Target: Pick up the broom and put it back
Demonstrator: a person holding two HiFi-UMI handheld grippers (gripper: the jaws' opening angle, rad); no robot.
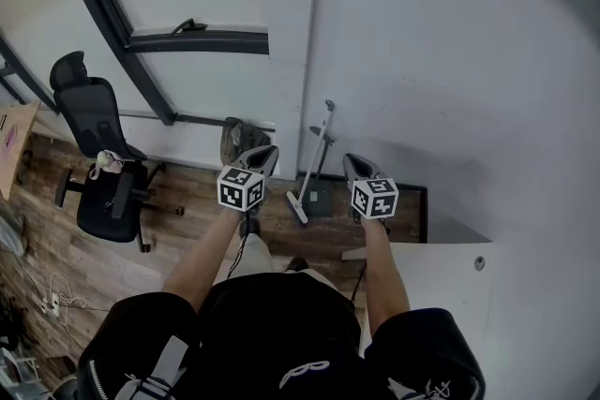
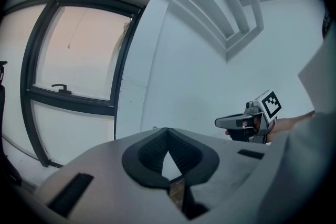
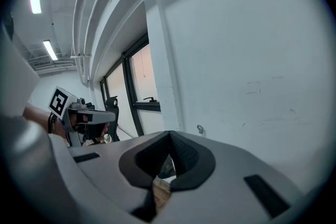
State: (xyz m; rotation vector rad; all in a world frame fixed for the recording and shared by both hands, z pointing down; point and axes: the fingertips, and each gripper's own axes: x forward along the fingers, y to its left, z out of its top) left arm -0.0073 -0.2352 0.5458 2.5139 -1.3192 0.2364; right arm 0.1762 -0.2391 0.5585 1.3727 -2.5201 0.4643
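Note:
A broom with a pale handle leans against the white wall, its head on the floor beside a grey dustpan. My left gripper is held out in the air to the left of the broom, its jaws closed with nothing between them. My right gripper hovers just right of the broom, also shut and empty. Neither touches the broom. In the right gripper view the handle's top end shows over the closed jaws, and the left gripper is at the left. The right gripper shows in the left gripper view.
A black office chair stands at the left on the wooden floor. A dark bag or bin sits by the window wall. A white table top lies at the lower right. Cables and a power strip lie at the far left.

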